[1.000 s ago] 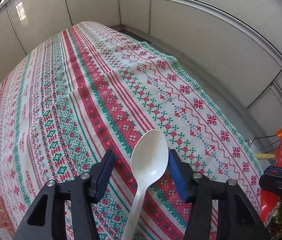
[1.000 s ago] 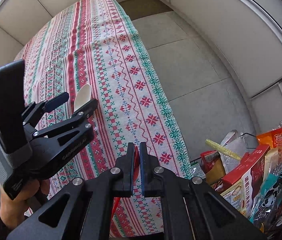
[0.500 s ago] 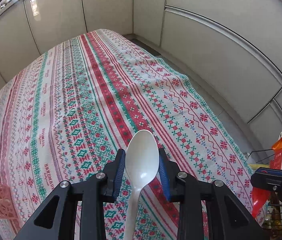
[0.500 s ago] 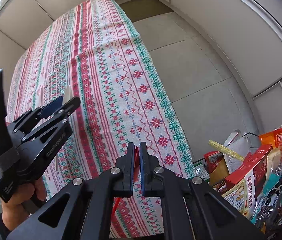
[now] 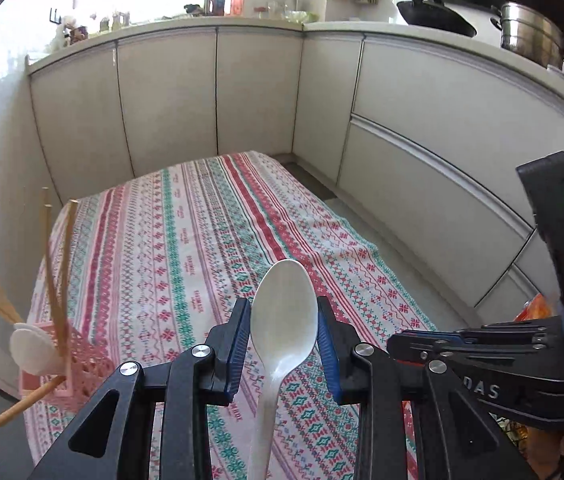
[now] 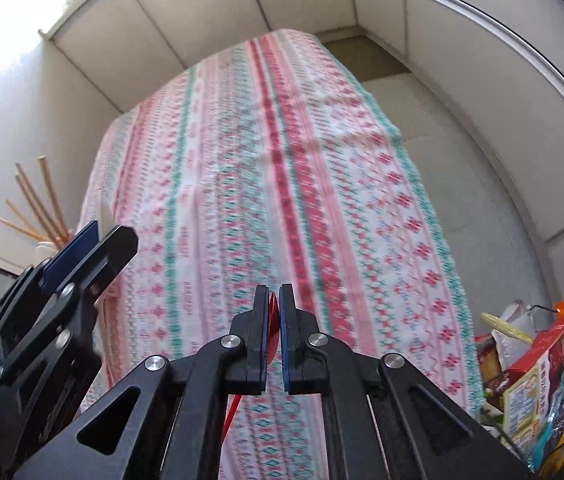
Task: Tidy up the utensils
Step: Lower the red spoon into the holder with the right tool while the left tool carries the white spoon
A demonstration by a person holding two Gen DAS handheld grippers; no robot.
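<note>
White spoon (image 5: 284, 312) clamped in left gripper (image 5: 283, 344), red utensil (image 6: 273, 322) pinched in right gripper (image 6: 274, 336), pink basket (image 5: 76, 368) with chopsticks (image 5: 60, 264) at 9 o'clock, snack packs (image 6: 546, 372) at 4 o'clock, patterned tablecloth (image 5: 186, 248), cabinets (image 5: 170, 96) beyond.

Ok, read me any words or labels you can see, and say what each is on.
"DAS": on the right gripper's side, the start of the word hidden.
Tablecloth: woven words, too small to read.
Snack packs: print too blurred to read.

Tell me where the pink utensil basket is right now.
In the left wrist view, the pink basket sits at the lower left on the tablecloth's near edge, holding chopsticks, left of the white spoon.
</note>
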